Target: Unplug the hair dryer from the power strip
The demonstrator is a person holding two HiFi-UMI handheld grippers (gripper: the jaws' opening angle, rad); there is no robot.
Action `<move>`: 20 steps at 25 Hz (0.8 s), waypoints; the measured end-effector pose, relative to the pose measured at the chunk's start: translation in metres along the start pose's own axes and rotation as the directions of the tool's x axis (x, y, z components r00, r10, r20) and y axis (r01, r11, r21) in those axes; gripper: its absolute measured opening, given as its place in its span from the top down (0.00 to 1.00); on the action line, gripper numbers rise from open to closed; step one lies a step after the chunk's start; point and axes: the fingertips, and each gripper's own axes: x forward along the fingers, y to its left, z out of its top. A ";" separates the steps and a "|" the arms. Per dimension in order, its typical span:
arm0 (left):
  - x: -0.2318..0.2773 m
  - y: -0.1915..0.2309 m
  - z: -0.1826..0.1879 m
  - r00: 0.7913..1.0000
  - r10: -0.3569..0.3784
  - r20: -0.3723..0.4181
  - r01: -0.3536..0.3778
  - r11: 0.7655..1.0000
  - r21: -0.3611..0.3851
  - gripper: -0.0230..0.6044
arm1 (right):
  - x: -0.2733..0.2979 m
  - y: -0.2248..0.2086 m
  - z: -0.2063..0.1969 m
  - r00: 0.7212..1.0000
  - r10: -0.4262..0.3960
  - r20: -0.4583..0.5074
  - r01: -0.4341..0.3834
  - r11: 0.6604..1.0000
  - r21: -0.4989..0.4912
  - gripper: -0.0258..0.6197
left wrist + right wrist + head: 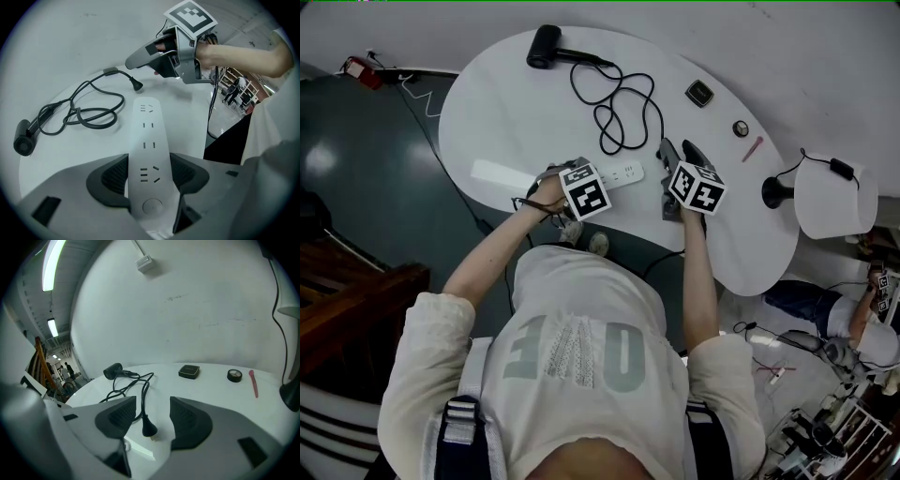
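Our left tongs [148,176] pinch the white power strip [147,133] by its sides, pads against both edges, on the bench [516,103]. Our right tongs [152,414] stand spread. The black plug [149,427] rests between them, touching neither pad, out of the strip and just past its end. Its cord [619,108] loops away toward 11 o'clock to the hair dryer [545,46].

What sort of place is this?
Probably a lab or workshop staged as a dressing corner: a white table with a hair dryer, a makeup compact and a lamp, and another person amid floor clutter.
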 end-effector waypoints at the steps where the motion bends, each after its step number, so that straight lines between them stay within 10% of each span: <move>1: 0.000 0.000 0.000 1.000 -0.002 -0.003 0.002 1.000 0.002 0.56 | -0.002 0.000 0.004 1.000 -0.001 0.008 0.001 1.000 -0.005 0.63; 8: -0.007 0.005 0.008 0.999 0.013 0.040 -0.011 0.999 -0.034 0.51 | -0.020 0.013 0.049 0.994 0.011 0.108 -0.007 0.999 -0.043 0.63; 14: -0.059 0.039 0.056 0.960 0.096 0.262 -0.051 0.983 -0.176 0.50 | -0.038 0.036 0.097 0.980 0.014 0.199 0.015 0.989 -0.147 0.63; 17: -0.118 0.071 0.098 0.857 0.237 0.457 -0.118 0.955 -0.273 0.51 | -0.055 0.051 0.128 0.960 0.010 0.281 0.047 0.980 -0.195 0.63; 20: -0.192 0.093 0.128 0.678 0.388 0.624 -0.174 0.910 -0.376 0.58 | -0.081 0.072 0.161 0.921 0.021 0.389 0.072 0.972 -0.224 0.63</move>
